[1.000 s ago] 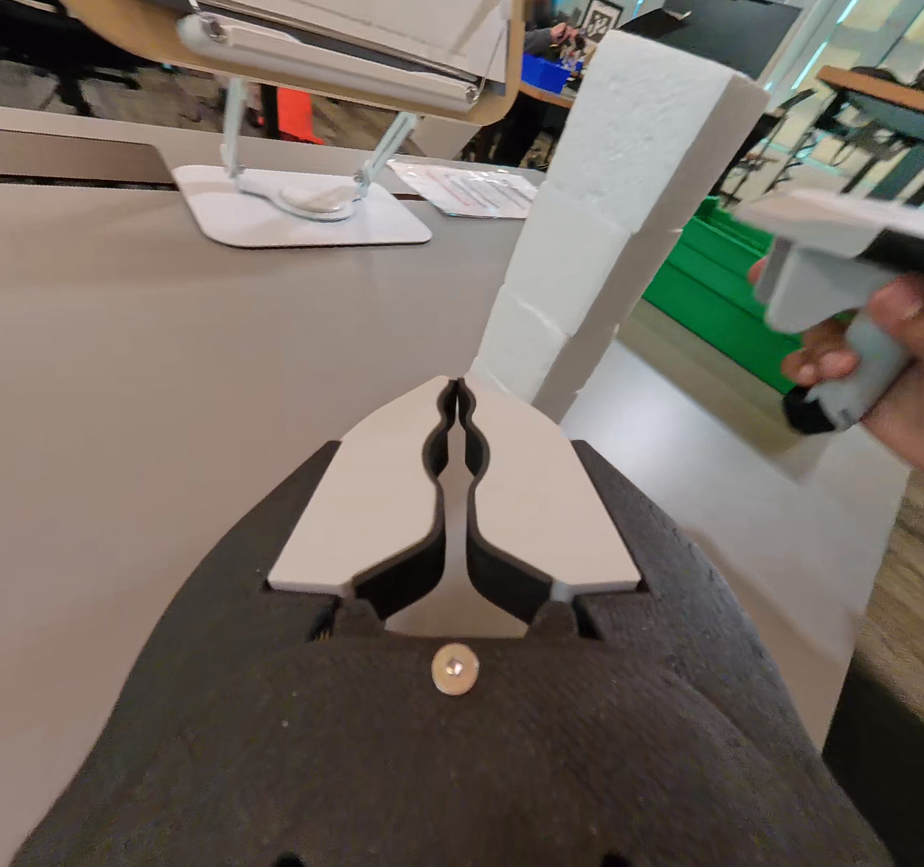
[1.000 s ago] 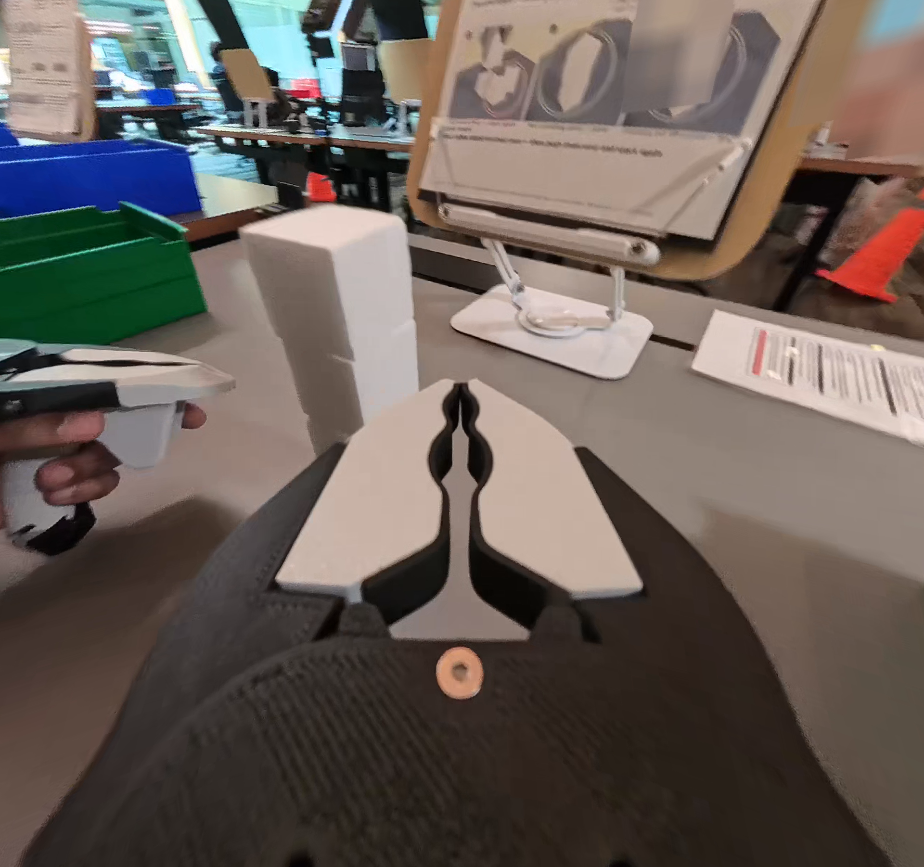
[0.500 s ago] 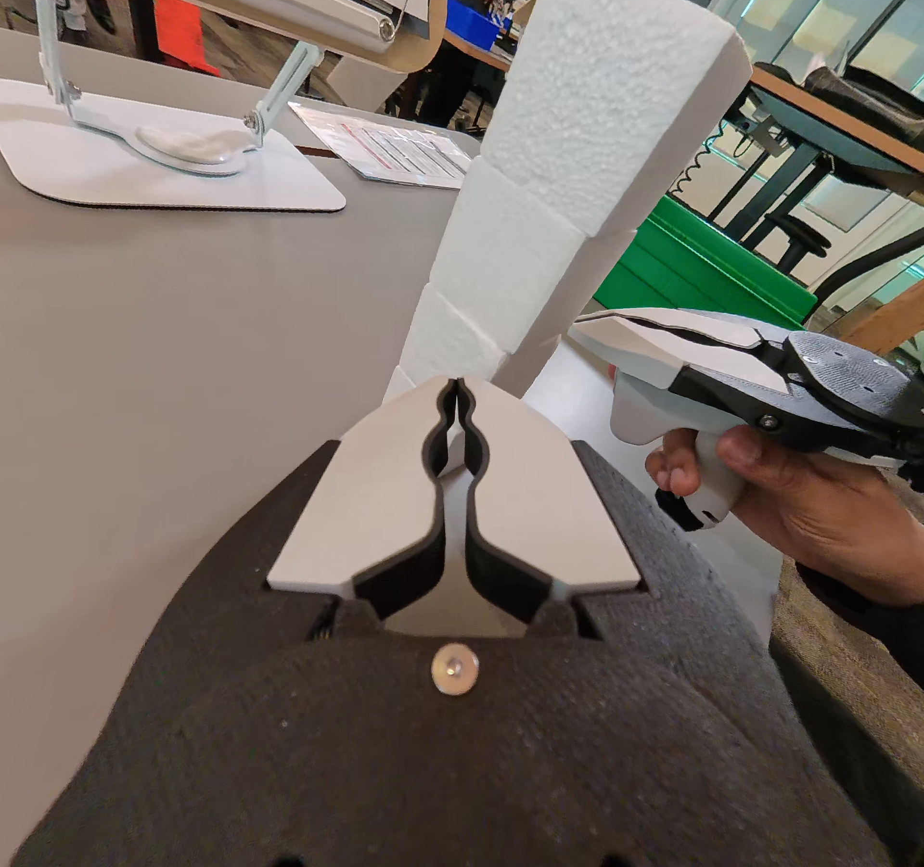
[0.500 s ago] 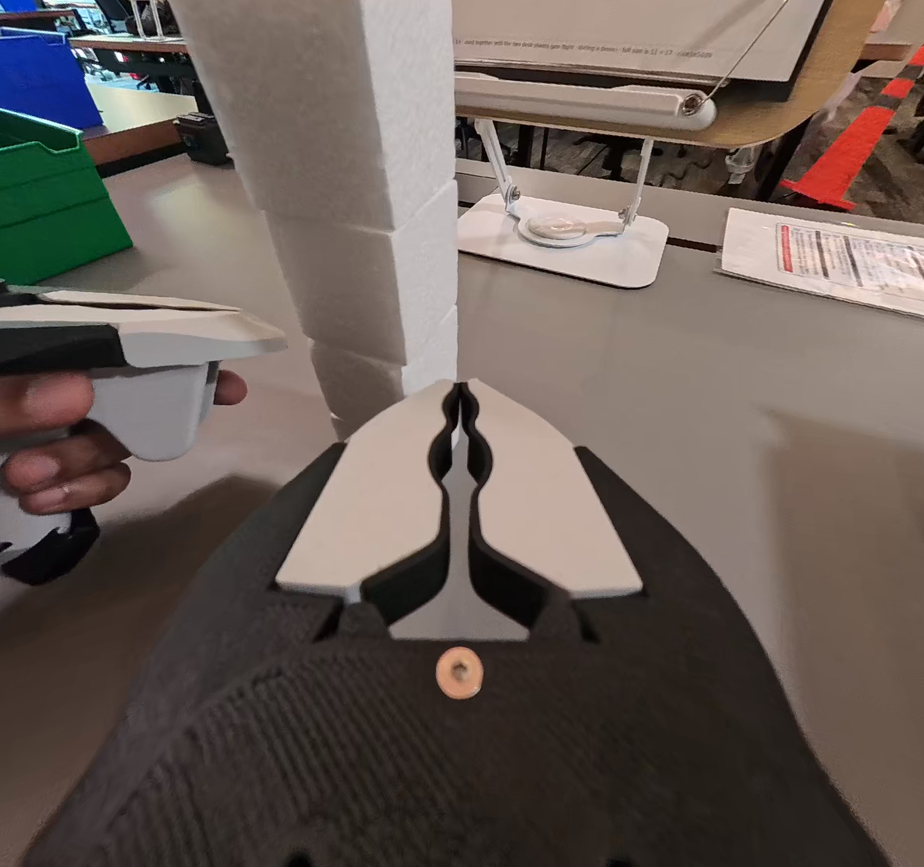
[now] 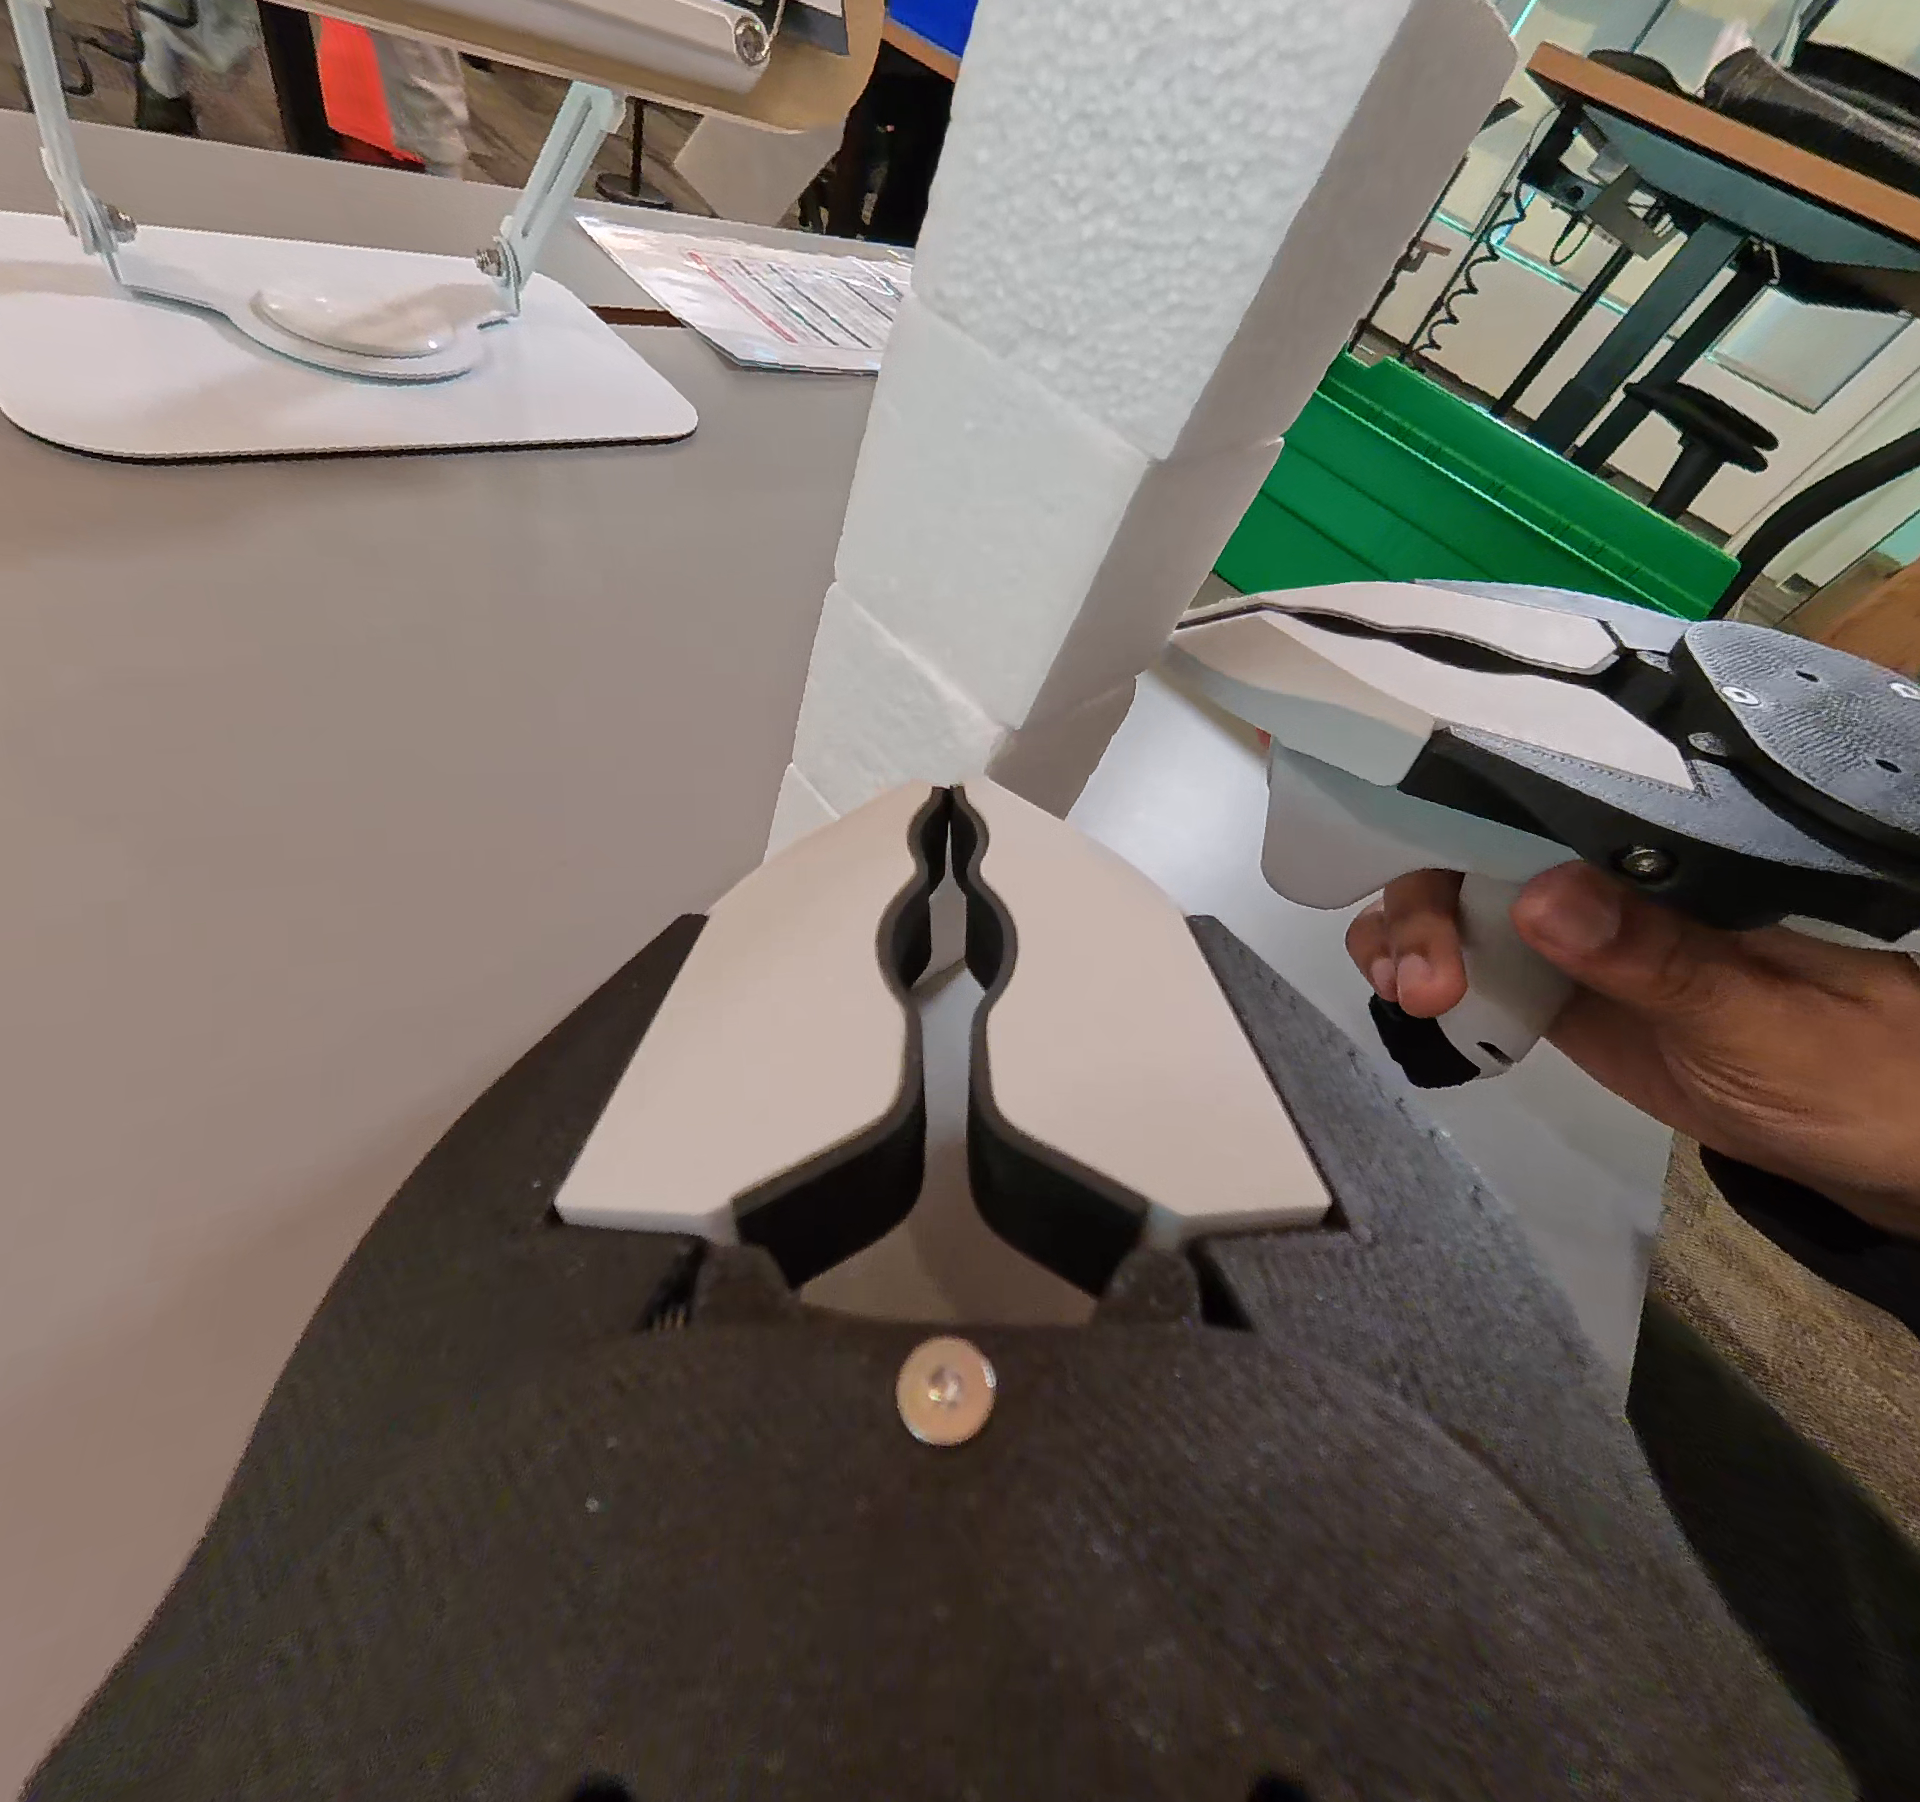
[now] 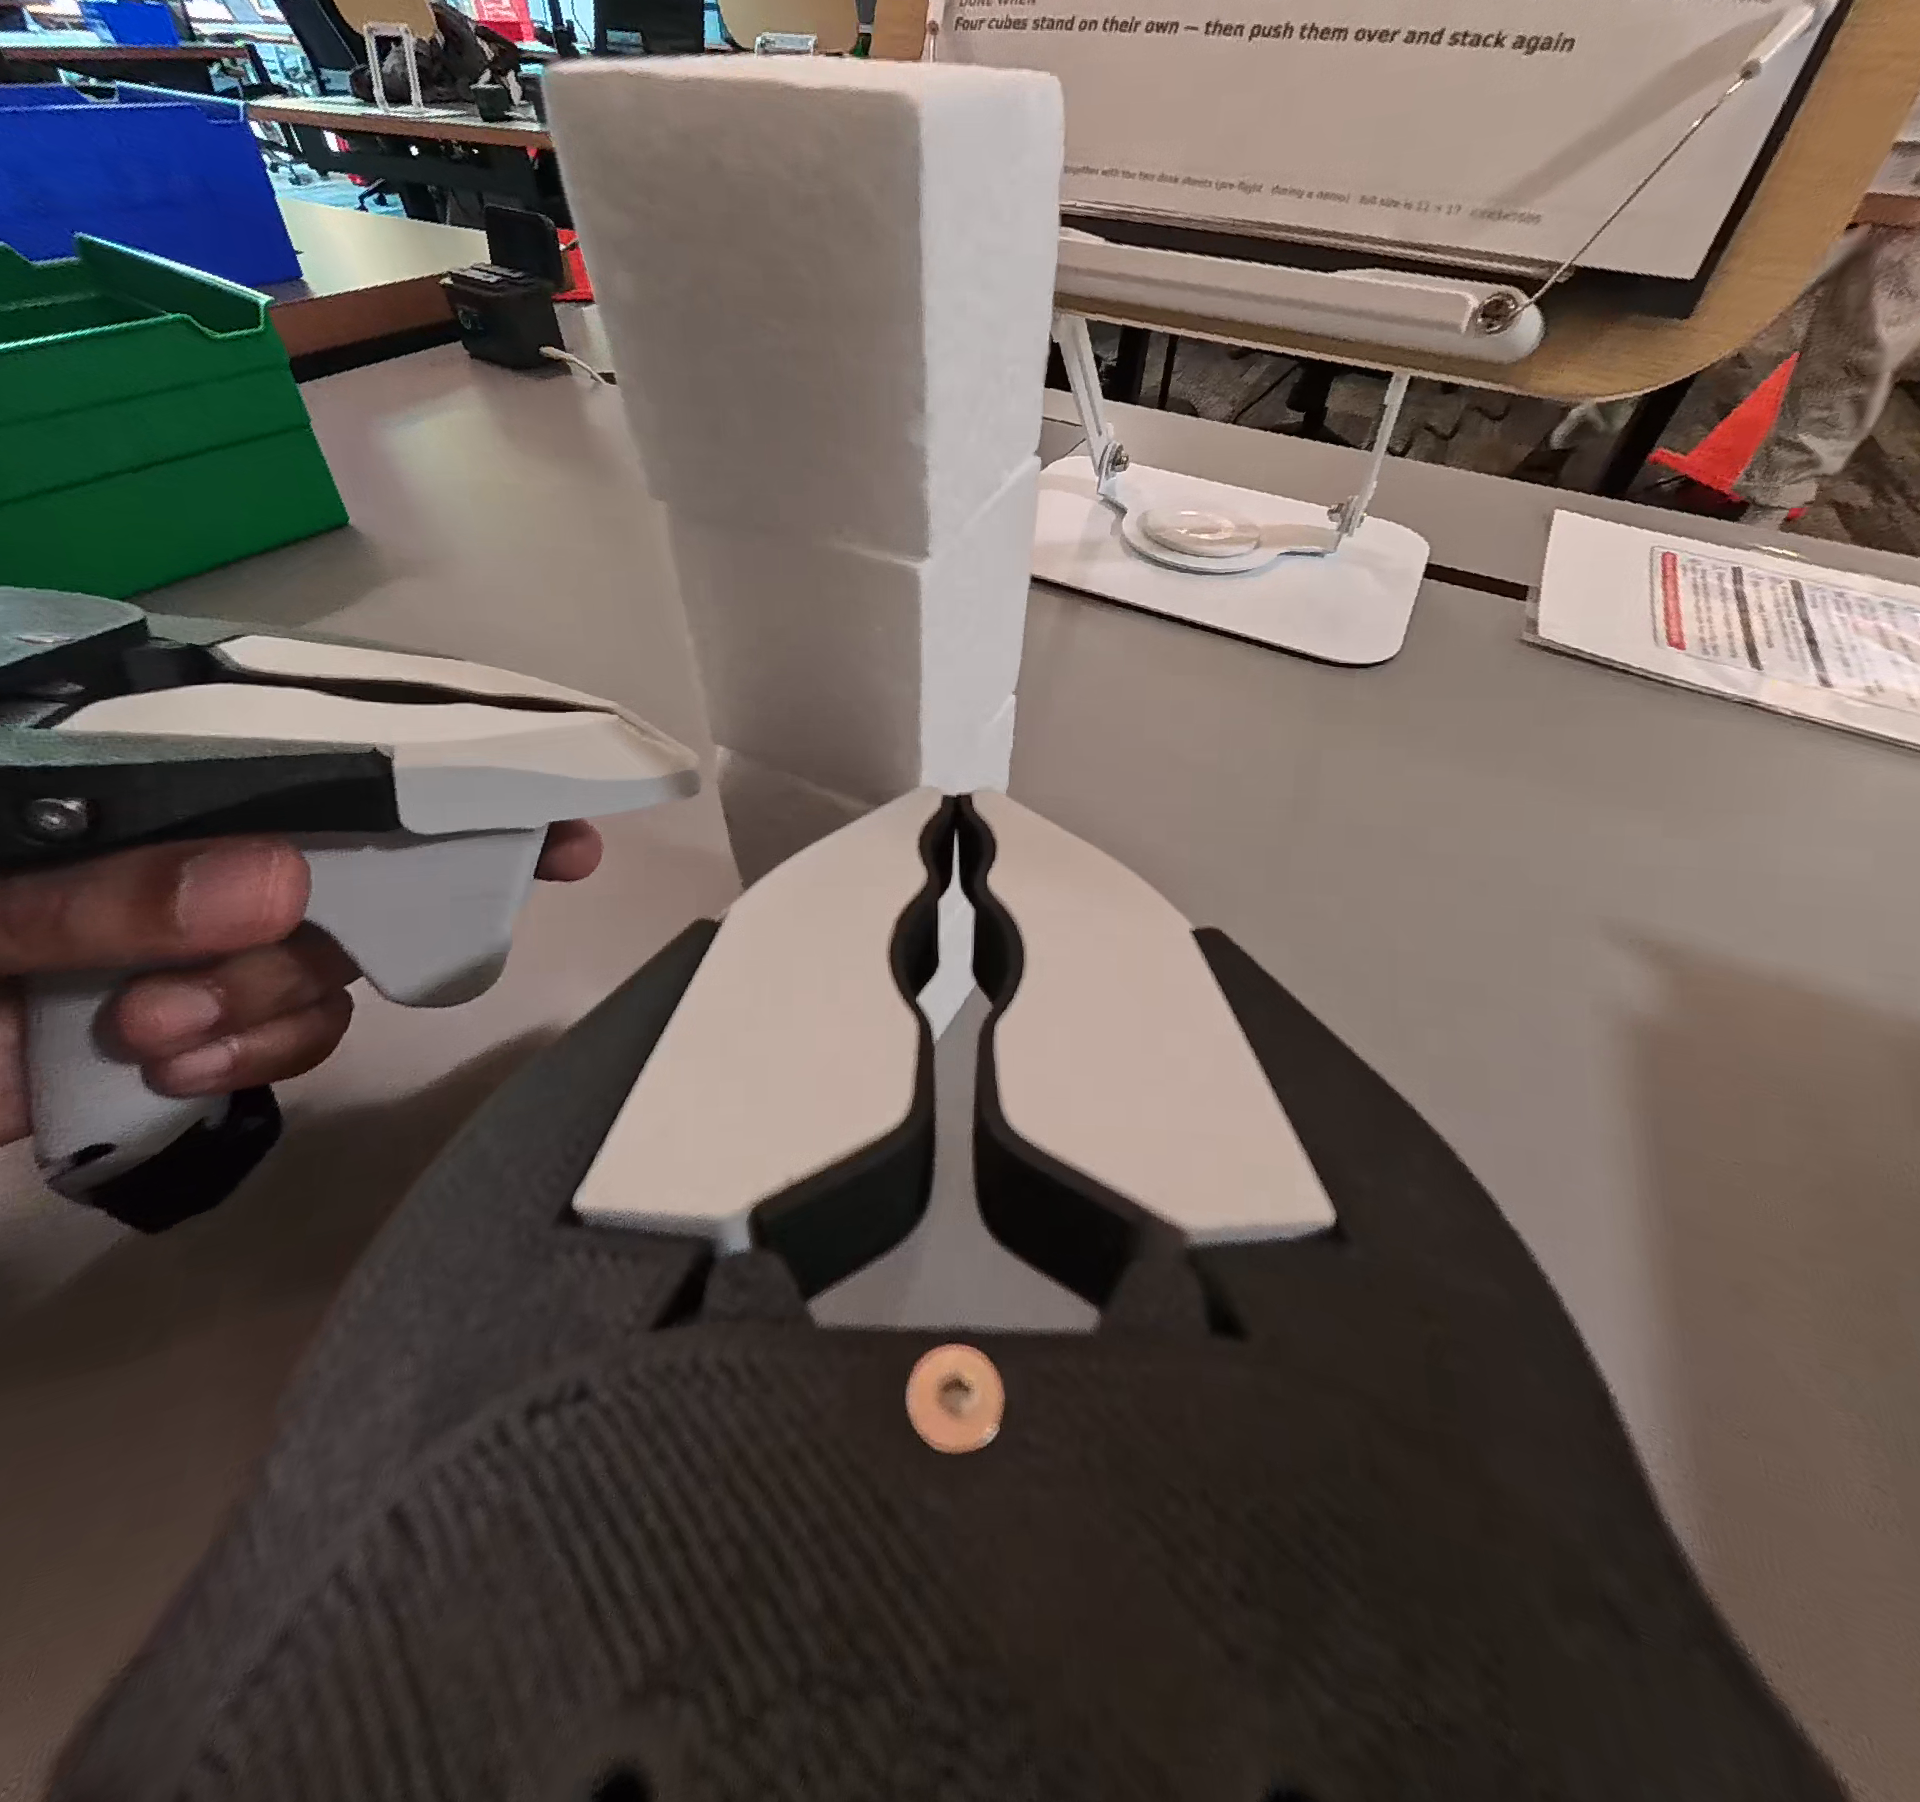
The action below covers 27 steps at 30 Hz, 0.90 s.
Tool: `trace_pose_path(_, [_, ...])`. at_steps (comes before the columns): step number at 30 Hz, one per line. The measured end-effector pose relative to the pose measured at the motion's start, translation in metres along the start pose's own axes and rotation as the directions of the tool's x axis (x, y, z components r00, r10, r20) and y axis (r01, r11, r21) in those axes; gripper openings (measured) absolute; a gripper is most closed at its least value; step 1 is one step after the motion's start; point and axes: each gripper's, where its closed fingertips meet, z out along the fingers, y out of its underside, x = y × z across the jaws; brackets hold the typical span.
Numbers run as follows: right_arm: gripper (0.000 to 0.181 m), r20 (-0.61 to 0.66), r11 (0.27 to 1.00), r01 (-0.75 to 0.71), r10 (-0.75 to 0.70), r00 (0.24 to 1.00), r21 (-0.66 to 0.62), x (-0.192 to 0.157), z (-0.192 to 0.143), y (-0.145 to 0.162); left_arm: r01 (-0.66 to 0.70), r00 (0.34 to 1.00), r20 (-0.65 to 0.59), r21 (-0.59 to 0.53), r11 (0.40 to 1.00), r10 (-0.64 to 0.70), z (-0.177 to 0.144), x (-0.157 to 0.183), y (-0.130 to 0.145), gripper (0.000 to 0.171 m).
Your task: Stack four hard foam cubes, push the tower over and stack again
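1. We see the left hand-held gripper point(image 5: 951, 802) at centre frame, its two fingers closed tip to tip and gripping nothing, just before the lower part of a stack of white foam blocks point(image 5: 1091, 318).
2. The right hand-held gripper point(image 6: 961, 807) is likewise closed and empty, near the stack point(image 6: 821, 381); whether either touches it we cannot tell.
3. The stack stands upright on the grey bench point(image 6: 1455, 921).
4. A green bin point(image 6: 135, 422) sits at the left edge of the right wrist view; its contents are hidden.

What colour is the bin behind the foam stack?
Green bin, seen best in the right wrist view, behind the white foam stack.
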Motion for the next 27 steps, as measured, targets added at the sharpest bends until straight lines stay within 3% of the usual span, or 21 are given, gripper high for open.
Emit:
trace_pose_path(12, [0.000,0.024,1.000,0.018,-0.017,1.000,-0.014,-0.007,0.000,0.002,-0.052,0.997,0.053,-0.014,0.999,0.053,0.002,-0.004,0.001,0.001])
trace_pose_path(23, [0.002,0.011,0.999,-0.046,0.047,0.999,-0.016,0.015,-0.006,0.005,-0.023,0.999,0.040,0.001,1.000,0.022,-0.001,-0.005,-0.001,0.003])
trace_pose_path(27, [0.000,0.189,0.991,-0.040,0.063,0.980,-0.124,0.001,-0.014,0.018,-0.007,0.999,0.033,-0.001,1.000,0.007,-0.004,-0.007,0.000,0.008])
